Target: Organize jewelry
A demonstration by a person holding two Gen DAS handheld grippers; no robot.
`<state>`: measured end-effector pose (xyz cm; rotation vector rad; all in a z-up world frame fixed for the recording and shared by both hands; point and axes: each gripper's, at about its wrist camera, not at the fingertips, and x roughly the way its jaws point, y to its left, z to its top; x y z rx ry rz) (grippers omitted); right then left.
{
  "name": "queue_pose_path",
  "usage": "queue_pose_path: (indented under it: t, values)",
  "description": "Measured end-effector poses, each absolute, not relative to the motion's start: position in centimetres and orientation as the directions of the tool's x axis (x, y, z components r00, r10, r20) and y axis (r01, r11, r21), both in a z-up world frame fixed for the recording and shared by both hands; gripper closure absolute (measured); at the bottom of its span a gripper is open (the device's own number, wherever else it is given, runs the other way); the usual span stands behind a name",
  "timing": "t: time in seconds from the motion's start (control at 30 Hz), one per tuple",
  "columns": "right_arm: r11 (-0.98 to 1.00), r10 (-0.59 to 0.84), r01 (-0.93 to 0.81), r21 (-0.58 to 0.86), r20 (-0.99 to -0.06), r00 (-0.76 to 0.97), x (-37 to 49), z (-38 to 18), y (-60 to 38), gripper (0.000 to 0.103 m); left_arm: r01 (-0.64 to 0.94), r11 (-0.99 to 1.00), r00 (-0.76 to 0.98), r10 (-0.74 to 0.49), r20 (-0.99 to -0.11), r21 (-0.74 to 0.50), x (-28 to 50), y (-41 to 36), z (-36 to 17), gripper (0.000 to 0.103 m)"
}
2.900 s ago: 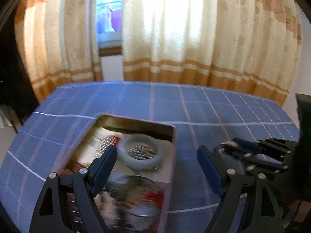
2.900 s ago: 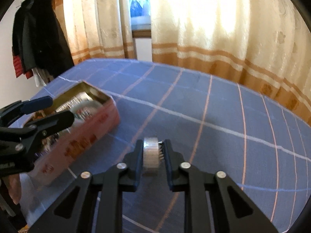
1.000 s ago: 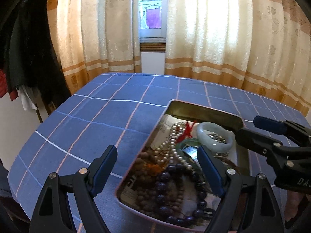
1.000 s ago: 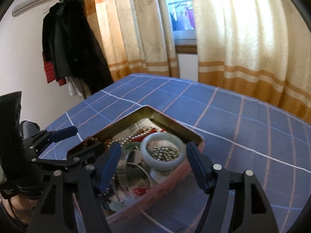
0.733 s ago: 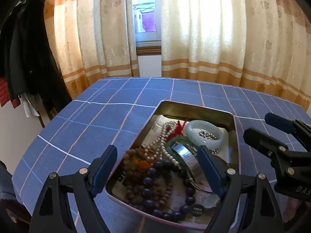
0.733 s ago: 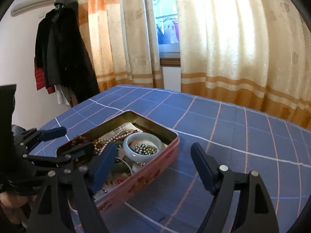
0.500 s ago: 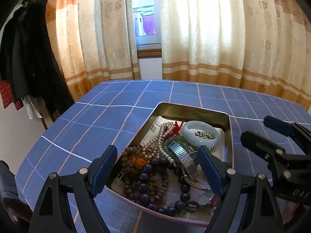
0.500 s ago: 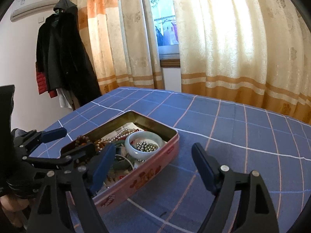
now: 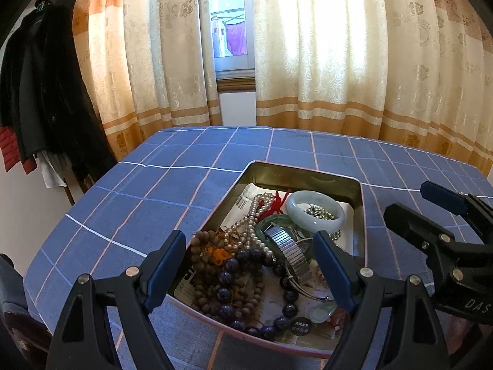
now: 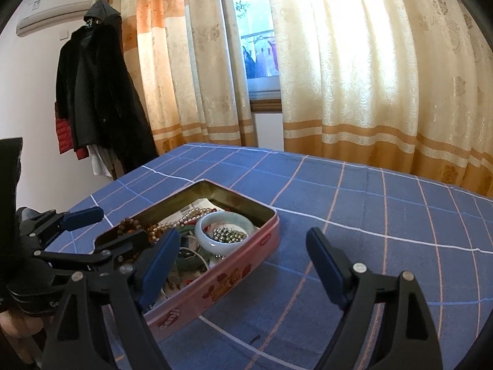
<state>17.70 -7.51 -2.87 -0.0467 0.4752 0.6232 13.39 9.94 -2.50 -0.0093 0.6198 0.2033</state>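
Observation:
An open pink tin (image 9: 363,215) (image 10: 215,280) sits on the blue checked tablecloth (image 9: 138,197). It holds a pale jade bangle (image 9: 314,211) (image 10: 226,246) with small silver beads inside, a pearl necklace (image 9: 249,219), brown wooden beads (image 9: 212,252), dark purple beads (image 9: 228,277) and a metal watch band (image 9: 291,248). My left gripper (image 9: 251,265) is open and empty above the tin's near end. My right gripper (image 10: 243,262) is open and empty, above the tin's right edge; it also shows in the left wrist view (image 9: 431,215).
Cream and orange curtains (image 9: 339,61) hang behind the table around a window (image 9: 229,30). Dark coats (image 10: 95,92) hang at the left, past the table's edge. The tablecloth (image 10: 385,231) stretches right of the tin.
My right gripper let go of the pale bangle, which now lies in the tin, and stands open. Both grippers have drawn back and up from the tin.

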Motion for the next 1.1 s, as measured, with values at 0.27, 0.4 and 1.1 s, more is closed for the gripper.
queue_pose_path:
  t: [0.27, 0.4, 1.1]
  values:
    - [0.819, 0.547, -0.565, 0.102, -0.437, 0.714, 17.8, -2.73, -7.82, 0.016, -0.19, 0.981, 0.798, 0.181, -0.575, 0.046, 13.26, 10.05, -2.56, 0.019]
    - [0.817, 0.547, -0.568, 0.098, -0.443, 0.711, 17.81, -2.79, -7.81, 0.016, -0.19, 0.981, 0.798, 0.181, -0.575, 0.045, 13.22, 10.06, -2.57, 0.019]
    - [0.817, 0.546, -0.569, 0.094, -0.446, 0.71, 17.83, -2.9, -7.82, 0.016, -0.19, 0.981, 0.802, 0.175, -0.572, 0.034, 13.4, 10.1, -2.47, 0.019]
